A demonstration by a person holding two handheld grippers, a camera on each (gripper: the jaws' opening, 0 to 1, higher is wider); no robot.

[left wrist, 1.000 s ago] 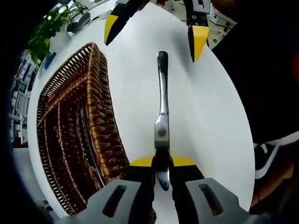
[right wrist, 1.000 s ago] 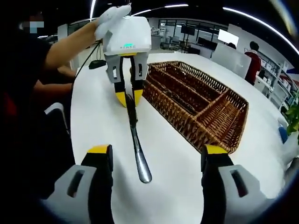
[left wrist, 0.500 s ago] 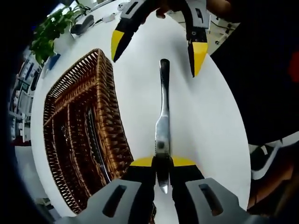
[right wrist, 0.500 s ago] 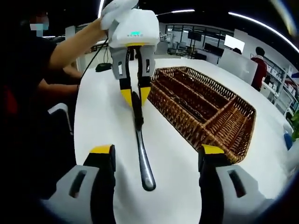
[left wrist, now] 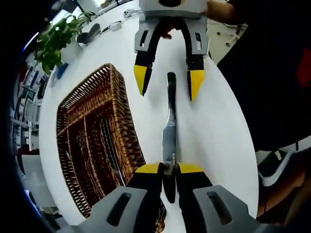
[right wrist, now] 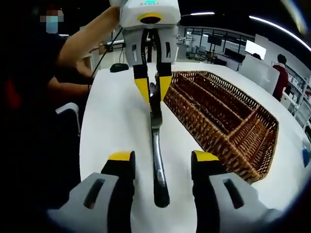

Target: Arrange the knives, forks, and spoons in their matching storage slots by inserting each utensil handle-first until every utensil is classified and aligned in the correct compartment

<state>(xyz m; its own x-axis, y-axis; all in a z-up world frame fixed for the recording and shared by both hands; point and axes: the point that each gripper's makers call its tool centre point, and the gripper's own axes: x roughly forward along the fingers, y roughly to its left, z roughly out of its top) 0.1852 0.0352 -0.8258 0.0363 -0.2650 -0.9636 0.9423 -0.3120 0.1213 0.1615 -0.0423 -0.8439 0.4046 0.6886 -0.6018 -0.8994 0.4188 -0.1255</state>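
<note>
The left hand-held gripper (left wrist: 164,170) is pinching a table knife (left wrist: 169,127) by its blade end, yellow tips pressed against the metal, with the handle pointing away over the white table (left wrist: 221,131). In the right gripper view the same left hand-held gripper (right wrist: 152,89) hangs down from above with the knife (right wrist: 157,145) clamped between its tips and the handle reaching toward the camera.

The right hand-held gripper (right wrist: 158,158) is spread, its two jaws flanking the knife handle on either side without touching it; in the left gripper view it (left wrist: 168,80) straddles the handle's far end.

A wicker cutlery tray (left wrist: 124,126) with long compartments sits just beside the knife, and dark utensils lie in one slot. A potted plant (left wrist: 57,39) stands toward the table's far edge.
</note>
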